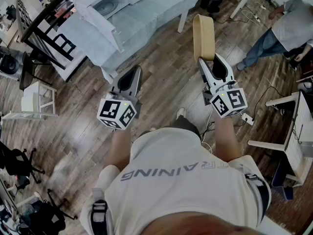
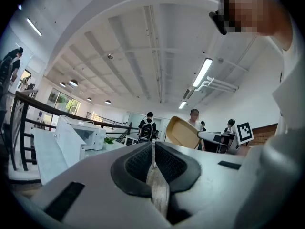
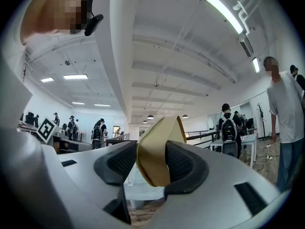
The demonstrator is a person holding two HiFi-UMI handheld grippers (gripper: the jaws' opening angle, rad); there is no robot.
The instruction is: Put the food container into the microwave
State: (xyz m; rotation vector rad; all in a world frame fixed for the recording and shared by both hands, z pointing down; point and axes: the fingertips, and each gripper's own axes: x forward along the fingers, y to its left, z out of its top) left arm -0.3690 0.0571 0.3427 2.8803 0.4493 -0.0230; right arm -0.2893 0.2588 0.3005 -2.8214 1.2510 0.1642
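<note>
The right gripper pinches the tan food container, well apart from the open microwave; the left gripper is closed on nothing.

The person wears a white T-shirt with grey block lettering (upside down to the head camera) and black straps at the sides. The left gripper and right gripper have pale grey shells, black ribbed pads and black-and-white marker cubes.

the food container is partly hidden by the jaws.
</note>
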